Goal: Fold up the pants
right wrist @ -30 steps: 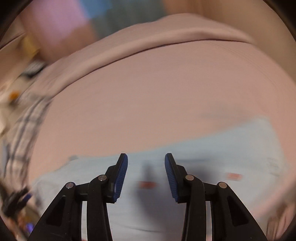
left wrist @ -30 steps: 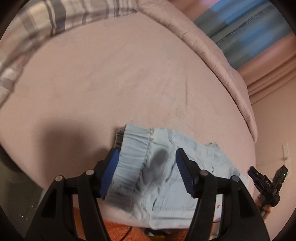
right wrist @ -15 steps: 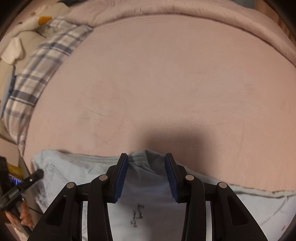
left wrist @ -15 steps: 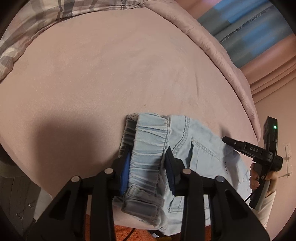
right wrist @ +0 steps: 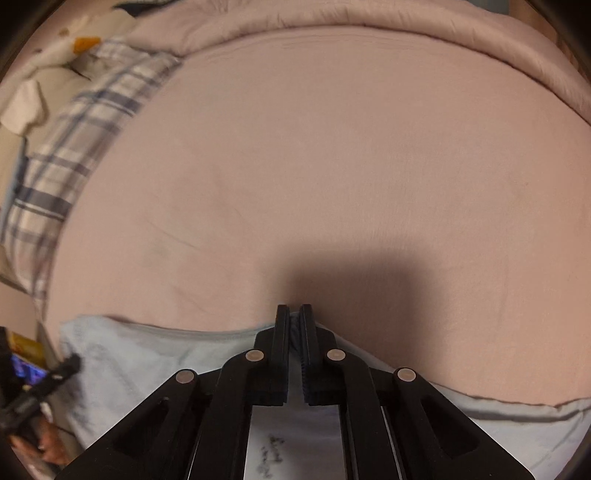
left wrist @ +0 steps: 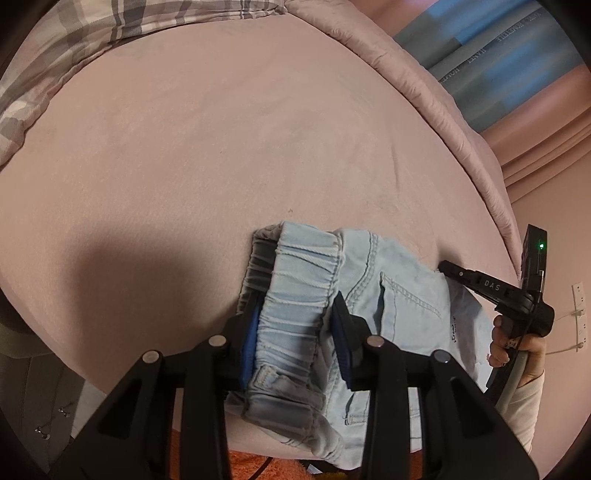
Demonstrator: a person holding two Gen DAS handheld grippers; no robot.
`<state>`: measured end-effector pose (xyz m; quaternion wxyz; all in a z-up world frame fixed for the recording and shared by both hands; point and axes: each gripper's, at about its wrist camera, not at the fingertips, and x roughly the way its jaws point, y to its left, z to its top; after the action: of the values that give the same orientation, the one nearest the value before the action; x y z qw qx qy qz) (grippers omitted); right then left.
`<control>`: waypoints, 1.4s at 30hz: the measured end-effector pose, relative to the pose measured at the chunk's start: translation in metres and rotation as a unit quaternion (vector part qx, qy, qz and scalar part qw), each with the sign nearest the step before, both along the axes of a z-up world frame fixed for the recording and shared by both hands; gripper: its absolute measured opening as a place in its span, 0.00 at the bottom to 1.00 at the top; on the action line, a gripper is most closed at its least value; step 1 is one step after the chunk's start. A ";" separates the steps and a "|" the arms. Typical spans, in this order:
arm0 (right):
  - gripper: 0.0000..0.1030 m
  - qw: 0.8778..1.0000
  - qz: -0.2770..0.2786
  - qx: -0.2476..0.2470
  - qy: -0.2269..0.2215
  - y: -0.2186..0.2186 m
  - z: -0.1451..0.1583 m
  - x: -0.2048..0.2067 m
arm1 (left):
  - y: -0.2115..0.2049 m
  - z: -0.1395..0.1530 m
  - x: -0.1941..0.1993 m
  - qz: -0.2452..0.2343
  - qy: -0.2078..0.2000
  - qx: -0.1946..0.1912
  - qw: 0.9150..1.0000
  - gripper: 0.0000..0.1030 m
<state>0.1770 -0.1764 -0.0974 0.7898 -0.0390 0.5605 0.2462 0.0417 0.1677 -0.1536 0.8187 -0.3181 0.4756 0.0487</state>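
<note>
Light blue denim pants [left wrist: 399,306] lie along the near edge of a pink bed. My left gripper [left wrist: 295,317] is shut on the gathered elastic waistband [left wrist: 295,280], which bunches up between the blue pads. In the right wrist view the pants [right wrist: 155,354] stretch left and right, and my right gripper [right wrist: 294,314] is shut on a pinch of their upper edge. The right gripper also shows in the left wrist view [left wrist: 498,291], at the right end of the pants.
The pink bed sheet [left wrist: 221,147] spreads wide beyond the pants. A plaid blanket [left wrist: 92,33] lies at the far left and a rolled pink duvet [left wrist: 443,110] runs along the far side. An orange rug [left wrist: 258,465] is below the bed edge.
Both grippers have closed. The left went from wide open over the waistband to clamped on it. The right narrowed from open around the pants' edge to pinched shut on it.
</note>
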 end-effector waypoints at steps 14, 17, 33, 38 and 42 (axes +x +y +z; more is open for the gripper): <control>0.11 0.997 -0.038 0.003 -0.062 -0.071 0.053 -0.018 | -0.063 0.073 0.031 -0.088 -0.082 0.055 0.991 0.31; 0.11 0.998 -0.033 0.037 -0.036 -0.080 0.043 -0.027 | -0.088 0.049 0.056 -0.124 -0.054 0.044 0.990 0.21; 0.00 0.973 -0.228 -0.001 -0.044 -0.240 0.003 -0.014 | -0.104 0.007 0.075 -0.128 0.022 0.070 0.989 0.04; 0.11 0.952 -0.298 0.038 -0.064 -0.313 0.033 -0.026 | -0.137 0.039 0.092 -0.164 -0.029 0.013 0.986 0.31; 0.52 0.925 -0.366 0.056 -0.087 -0.376 0.053 -0.040 | -0.167 0.034 0.124 -0.186 -0.024 0.033 0.982 0.28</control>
<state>0.1371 -0.5519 -0.0441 0.8716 0.1919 0.4499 -0.0331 0.1659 0.0007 -0.1193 0.8348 -0.1983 0.5046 -0.0962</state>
